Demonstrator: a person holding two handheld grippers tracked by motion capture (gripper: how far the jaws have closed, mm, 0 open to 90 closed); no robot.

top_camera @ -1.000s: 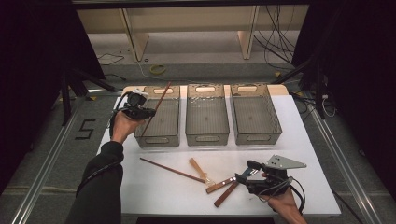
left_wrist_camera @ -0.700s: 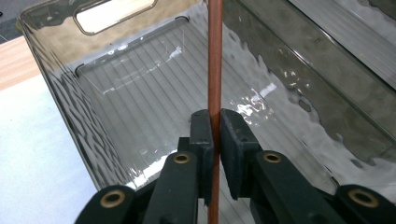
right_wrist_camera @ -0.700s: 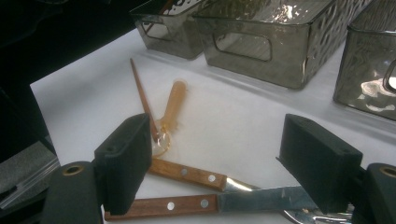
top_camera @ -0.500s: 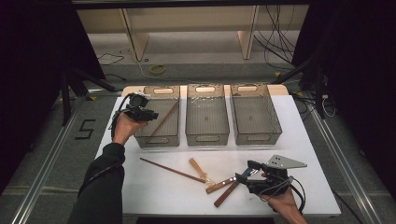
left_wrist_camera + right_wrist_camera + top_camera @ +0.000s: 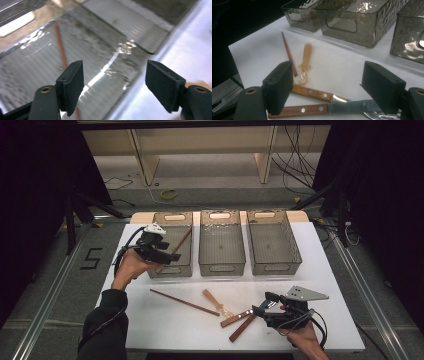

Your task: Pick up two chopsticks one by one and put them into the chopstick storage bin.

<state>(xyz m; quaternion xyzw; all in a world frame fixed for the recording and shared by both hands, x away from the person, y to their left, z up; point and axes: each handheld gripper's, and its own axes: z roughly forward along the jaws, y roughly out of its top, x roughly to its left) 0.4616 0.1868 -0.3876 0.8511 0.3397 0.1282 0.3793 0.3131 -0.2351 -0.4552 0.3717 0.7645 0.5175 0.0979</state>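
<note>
Chopstick dropped into bin; white table.

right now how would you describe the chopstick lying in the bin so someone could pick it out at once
Three clear bins stand in a row at the far side of the white table. Look in the left bin, beside the left gripper: the chopstick is a thin reddish-brown stick lying slantwise in it. Its twin lies out on the table, and the other two bins hold nothing.

A brown chopstick leans slantwise in the leftmost bin (smoky, see-through).
</note>
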